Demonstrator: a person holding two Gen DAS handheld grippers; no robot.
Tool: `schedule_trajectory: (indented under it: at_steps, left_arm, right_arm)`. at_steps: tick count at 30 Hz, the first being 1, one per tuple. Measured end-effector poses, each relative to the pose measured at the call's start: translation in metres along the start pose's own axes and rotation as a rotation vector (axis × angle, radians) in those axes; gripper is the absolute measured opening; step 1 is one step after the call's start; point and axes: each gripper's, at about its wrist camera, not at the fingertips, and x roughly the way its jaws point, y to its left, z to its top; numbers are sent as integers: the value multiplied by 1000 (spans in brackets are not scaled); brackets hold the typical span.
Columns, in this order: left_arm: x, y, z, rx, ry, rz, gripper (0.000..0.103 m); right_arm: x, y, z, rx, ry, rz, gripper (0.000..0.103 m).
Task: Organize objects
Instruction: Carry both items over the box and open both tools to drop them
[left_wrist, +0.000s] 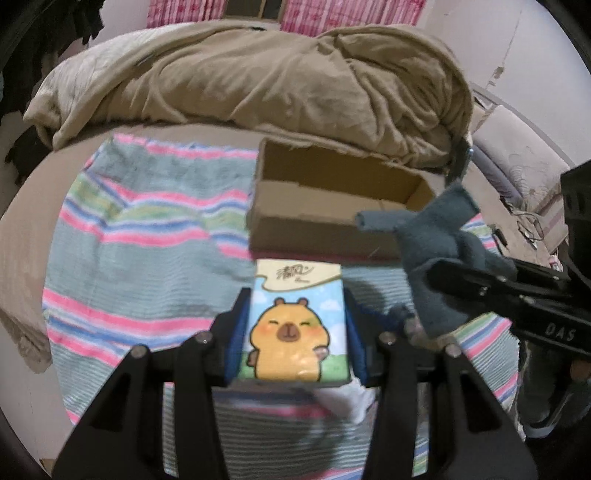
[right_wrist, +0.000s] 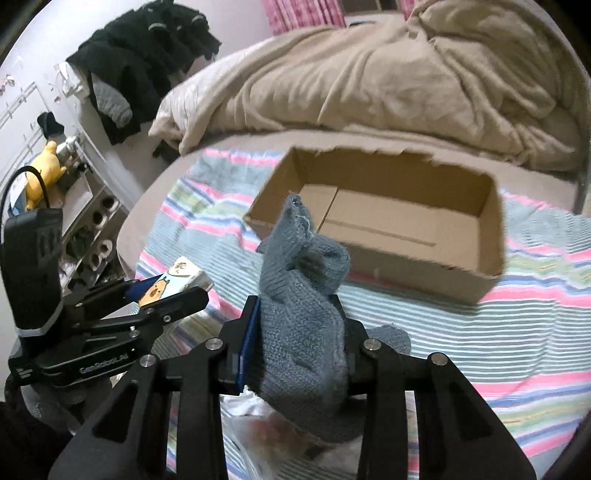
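Observation:
My left gripper (left_wrist: 297, 314) is shut on a tissue pack (left_wrist: 297, 321) with a cartoon capybara, held above the striped towel (left_wrist: 147, 229). It also shows in the right wrist view (right_wrist: 173, 284) at lower left. My right gripper (right_wrist: 301, 325) is shut on a grey-blue knitted glove (right_wrist: 303, 325), which also shows in the left wrist view (left_wrist: 439, 251) at right. An open, empty cardboard box (right_wrist: 388, 221) lies on the towel ahead of both grippers; it shows in the left wrist view (left_wrist: 332, 206) too.
A crumpled beige duvet (left_wrist: 277, 74) lies behind the box. A clear plastic bag (right_wrist: 266, 435) lies under my right gripper. A shelf with shoes and a yellow plush (right_wrist: 44, 166) stands left of the bed, with black clothes (right_wrist: 147, 55) hanging above.

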Motion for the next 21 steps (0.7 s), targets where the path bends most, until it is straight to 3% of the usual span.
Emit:
schedule_trajectory:
  at_steps: [8, 21]
  left_arm:
    - [4, -27, 23, 39, -29, -15, 47]
    - [35, -58, 56, 68, -49, -29, 47]
  right_arm:
    - [-27, -32, 14, 22, -73, -46, 37]
    - [-22, -82, 43, 51, -124, -74, 37]
